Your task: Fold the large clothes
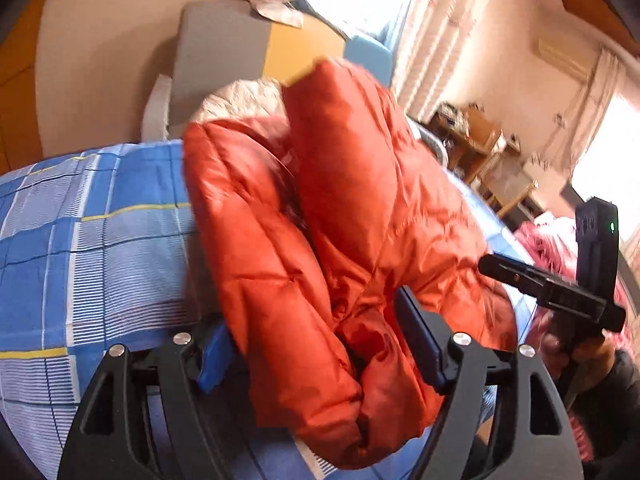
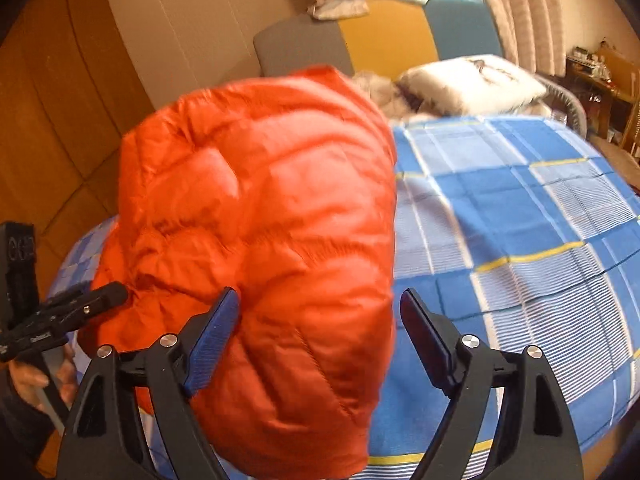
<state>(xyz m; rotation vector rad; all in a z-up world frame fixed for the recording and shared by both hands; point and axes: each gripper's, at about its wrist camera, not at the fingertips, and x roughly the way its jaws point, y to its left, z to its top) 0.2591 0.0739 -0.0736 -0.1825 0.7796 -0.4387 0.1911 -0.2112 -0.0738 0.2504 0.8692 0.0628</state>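
An orange puffy down jacket [image 1: 320, 240] lies bunched on the blue checked bed sheet [image 1: 80, 220]. In the left wrist view my left gripper [image 1: 320, 344] is open, its blue-padded fingers [image 1: 420, 340] on either side of a thick fold at the jacket's near end. In the right wrist view the jacket [image 2: 260, 240] bulges up at the left. My right gripper [image 2: 320, 340] is open, with the jacket's near edge between its fingers [image 2: 212, 340]. The right gripper also shows at the right of the left wrist view [image 1: 560, 288], and the left gripper at the left of the right wrist view [image 2: 72, 308].
A headboard with grey, yellow and blue panels [image 2: 380, 40] stands at the back. A white pillow [image 2: 472, 80] lies at the bed's head. A wooden table with clutter [image 1: 480, 148] and curtained windows [image 1: 440, 32] are at the right. A pink cloth [image 1: 552, 240] lies beyond the bed edge.
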